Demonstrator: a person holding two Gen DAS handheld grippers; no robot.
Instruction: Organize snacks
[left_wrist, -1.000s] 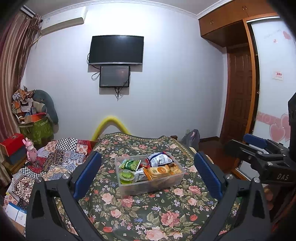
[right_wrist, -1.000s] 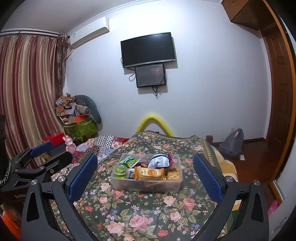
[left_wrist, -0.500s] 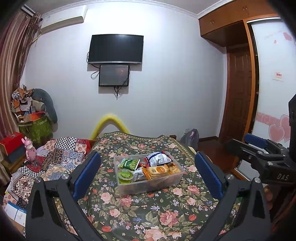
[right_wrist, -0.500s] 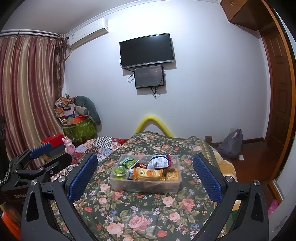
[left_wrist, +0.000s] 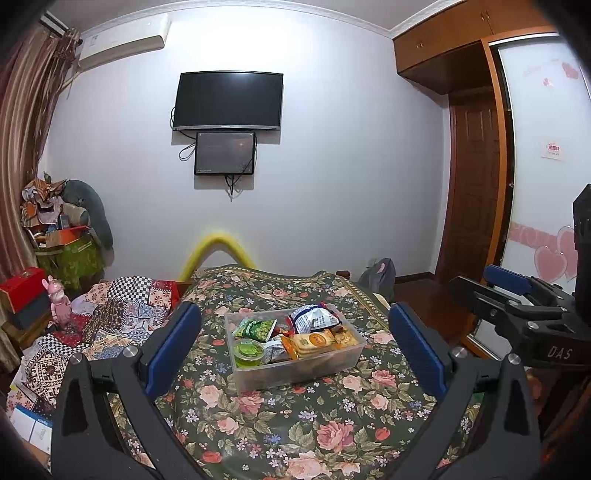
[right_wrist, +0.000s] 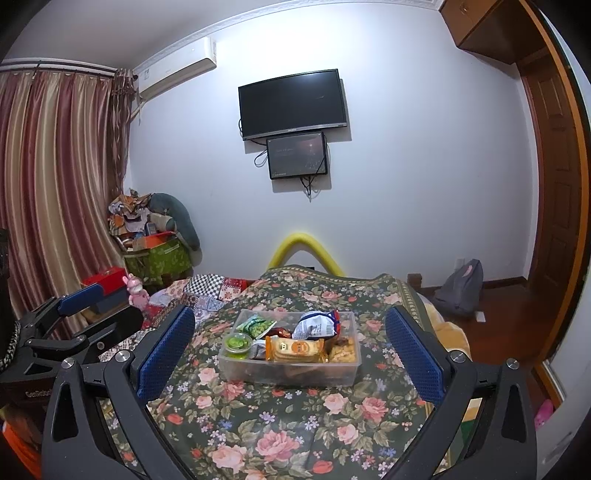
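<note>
A clear plastic bin (left_wrist: 295, 371) (right_wrist: 291, 371) full of snacks sits in the middle of a floral cloth. Inside lie an orange cracker pack (left_wrist: 310, 341) (right_wrist: 295, 349), a green jelly cup (left_wrist: 248, 352) (right_wrist: 238, 342), a green pea packet (left_wrist: 256, 328) (right_wrist: 255, 326) and a white-blue bag (left_wrist: 314, 319) (right_wrist: 316, 325). My left gripper (left_wrist: 293, 350) is open, held back from the bin, nothing between its blue pads. My right gripper (right_wrist: 290, 350) is likewise open and empty, short of the bin. Each gripper shows at the edge of the other's view.
The floral cloth (left_wrist: 295, 424) covers a raised surface. A patchwork quilt (left_wrist: 122, 306), a pink toy (left_wrist: 59, 302) and a red box (left_wrist: 20, 293) lie to the left. A grey backpack (right_wrist: 460, 291) sits on the wood floor at right. A yellow foam arch (right_wrist: 303, 251) stands behind.
Both views shifted slightly; the bin sits a little lower and farther in frame. Both grippers stay open and empty.
</note>
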